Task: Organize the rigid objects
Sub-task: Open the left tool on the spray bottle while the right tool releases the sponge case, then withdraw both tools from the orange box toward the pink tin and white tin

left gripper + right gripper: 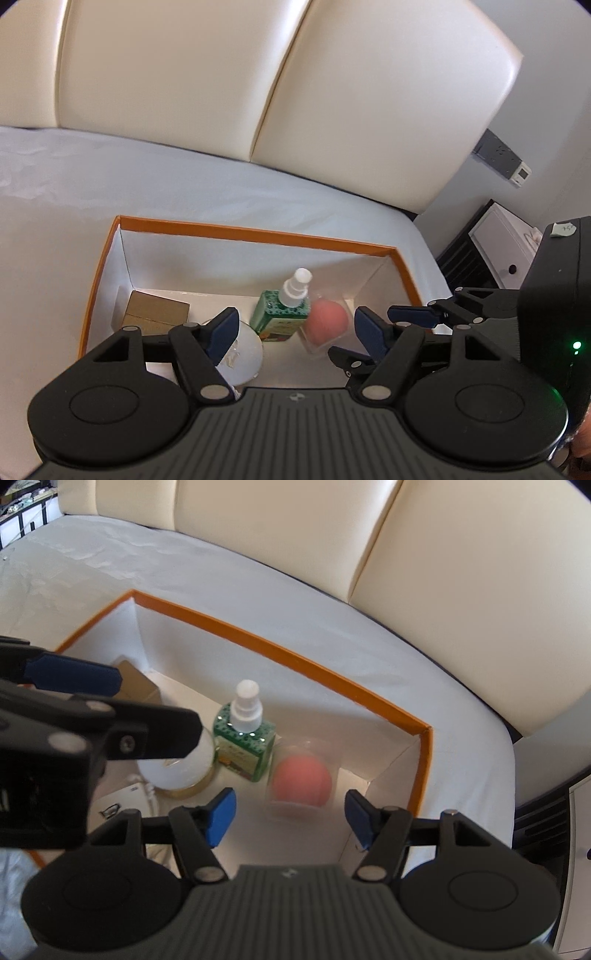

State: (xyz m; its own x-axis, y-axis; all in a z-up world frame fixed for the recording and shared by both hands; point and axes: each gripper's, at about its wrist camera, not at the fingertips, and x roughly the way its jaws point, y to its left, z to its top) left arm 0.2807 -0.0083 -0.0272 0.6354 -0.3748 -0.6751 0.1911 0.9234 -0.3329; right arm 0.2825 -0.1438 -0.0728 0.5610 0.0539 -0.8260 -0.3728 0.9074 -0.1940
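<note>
While both tongs hang over the box: every item in view already lies inside it, on the bed.

Carrier: the orange-rimmed box point(332, 677) sits on the bed sheet point(110, 177), its white floor holding all the things seen.

Nearest target: the pink ball in its clear case point(303, 777) lies straight ahead of your right gripper point(290, 818), between the lines of its two pads, near the box's right corner.

Right tongs: spread wide and empty, blue pads well apart.

Left tongs: your left gripper point(293, 334) is likewise spread wide and holds nothing; the same pink case point(327, 321) lies toward its right pad.

Nearer hand: the right, by judgement; its opening already frames the case.

Neighbour: the green spray bottle point(245, 727) stands upright just beside the case, on its left, white nozzle up.

Further left: a white round jar point(181, 766) and a brown cardboard carton point(157, 314) toward the box's left wall.

Long axis: the ball is round, so none to align; the case's flat sides look like the surfaces to close on.

Risk: a drift left would likely knock the bottle.
</note>
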